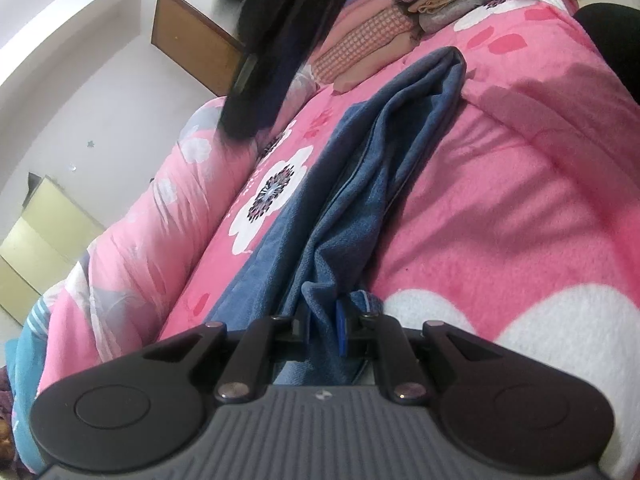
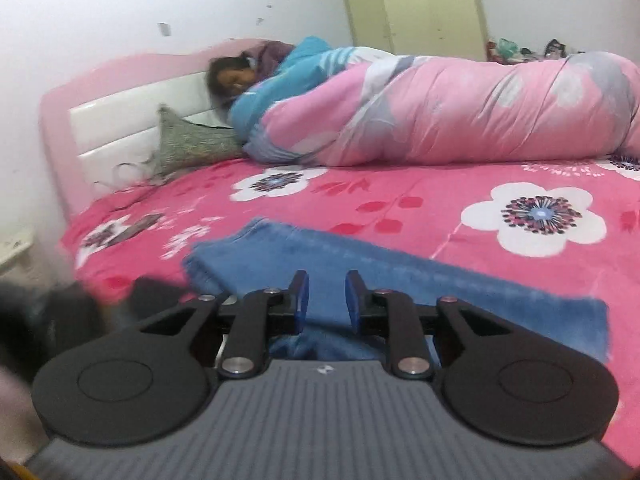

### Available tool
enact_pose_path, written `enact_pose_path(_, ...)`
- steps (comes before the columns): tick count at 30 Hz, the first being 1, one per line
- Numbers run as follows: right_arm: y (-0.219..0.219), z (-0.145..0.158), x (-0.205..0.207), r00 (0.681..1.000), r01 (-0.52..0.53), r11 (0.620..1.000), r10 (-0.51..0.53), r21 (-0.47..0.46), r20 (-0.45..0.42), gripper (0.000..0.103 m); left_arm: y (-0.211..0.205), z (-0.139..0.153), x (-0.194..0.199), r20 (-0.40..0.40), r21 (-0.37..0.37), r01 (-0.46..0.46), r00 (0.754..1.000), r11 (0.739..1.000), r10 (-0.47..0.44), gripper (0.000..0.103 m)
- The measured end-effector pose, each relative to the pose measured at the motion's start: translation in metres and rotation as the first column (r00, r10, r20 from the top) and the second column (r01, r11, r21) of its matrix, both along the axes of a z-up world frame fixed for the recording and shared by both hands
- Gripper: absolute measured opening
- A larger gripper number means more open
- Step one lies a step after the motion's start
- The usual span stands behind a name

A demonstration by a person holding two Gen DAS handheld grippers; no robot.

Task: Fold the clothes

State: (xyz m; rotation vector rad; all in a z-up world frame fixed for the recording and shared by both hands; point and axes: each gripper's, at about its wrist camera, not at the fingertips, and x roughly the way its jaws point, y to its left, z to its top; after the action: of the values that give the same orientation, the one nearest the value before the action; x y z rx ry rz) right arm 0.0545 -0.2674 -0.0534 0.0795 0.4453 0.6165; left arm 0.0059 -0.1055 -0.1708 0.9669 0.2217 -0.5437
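A: Where are the blue jeans (image 1: 360, 184) now?

B: They lie on the bed, on the pink flowered blanket (image 1: 520, 208). In your left wrist view they run away from you as a long, bunched strip, and the near end is in your left gripper (image 1: 326, 322).

A: So is the left gripper pressed together?

B: Yes, its jaws pinch a fold of the denim between them. The cloth fills the gap, and one blue pad (image 1: 341, 330) shows at the edge of the fabric.

A: And your right gripper (image 2: 323, 298)?

B: It is spread. There is a clear gap between its two blue pads (image 2: 302, 300), and the jeans (image 2: 360, 272) lie flat on the blanket (image 2: 400, 204) under and in front of them. I cannot tell if the tips touch the cloth.

A: What else is near?

B: Behind the jeans, a rolled pink quilt (image 2: 440, 112) lies along the far side of the bed, with a person's head (image 2: 230, 76) at its end by the pink headboard (image 2: 120, 96). A grey pillow (image 2: 192, 144) leans there too. In the left view, folded clothes (image 1: 384, 28) are stacked past the far end of the jeans.
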Motion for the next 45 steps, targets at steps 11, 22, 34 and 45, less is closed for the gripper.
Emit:
enact_pose_path(11, 0.028, -0.074, 0.024, 0.993, -0.009, 1.000, 0.009, -0.001, -0.115, 0.018, 0.027, 0.021, -0.014, -0.111, -0.104, -0.036, 0.993, 0.994, 0.025, 0.020)
enact_pose_path(22, 0.038, -0.074, 0.007, 0.999, 0.015, 0.996, -0.017, -0.083, -0.030, 0.018, 0.068, 0.061, 0.021, -0.182, -0.336, -0.160, 0.978, 0.928, 0.103, 0.038)
enact_pose_path(34, 0.031, -0.043, -0.007, 0.978, 0.203, 0.965, -0.192, -0.165, 0.080, 0.019, 0.084, 0.041, 0.071, -0.387, -0.397, -0.345, 0.903, 0.851, 0.186, 0.039)
enact_pose_path(45, -0.024, -0.039, 0.009, 0.913, 0.407, 0.891, -0.400, -0.199, 0.079, 0.020, 0.092, 0.034, 0.066, -0.375, -0.443, -0.335, 0.912, 0.832, 0.167, 0.039)
